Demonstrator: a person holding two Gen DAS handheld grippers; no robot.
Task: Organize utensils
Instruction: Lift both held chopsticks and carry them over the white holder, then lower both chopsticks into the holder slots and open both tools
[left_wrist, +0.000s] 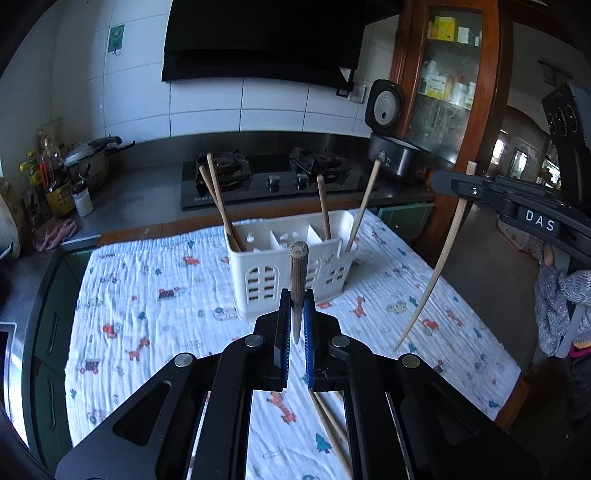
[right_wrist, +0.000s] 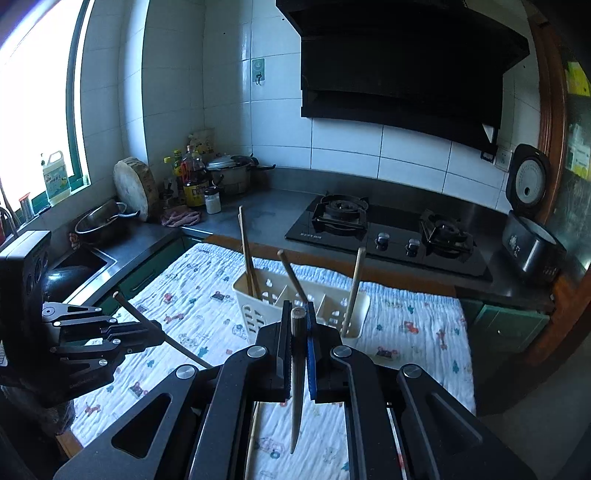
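A white utensil holder (left_wrist: 291, 266) with compartments stands on the patterned cloth (left_wrist: 147, 314); it also shows in the right wrist view (right_wrist: 258, 314). Several wooden chopsticks (left_wrist: 221, 203) stand in it. My left gripper (left_wrist: 297, 306) is shut on a dark chopstick (left_wrist: 297, 273), held above the cloth just before the holder. My right gripper (right_wrist: 298, 317) is shut on a light chopstick (right_wrist: 297, 369); in the left wrist view that chopstick (left_wrist: 439, 266) hangs at the right, over the cloth's right side. Two loose chopsticks (left_wrist: 328, 424) lie on the cloth under my left gripper.
A gas hob (left_wrist: 273, 177) and steel counter lie behind the table. Bottles and a pot (left_wrist: 88, 162) stand at the left, an open rice cooker (left_wrist: 399, 155) at the right. A sink (right_wrist: 85, 258) is at the left.
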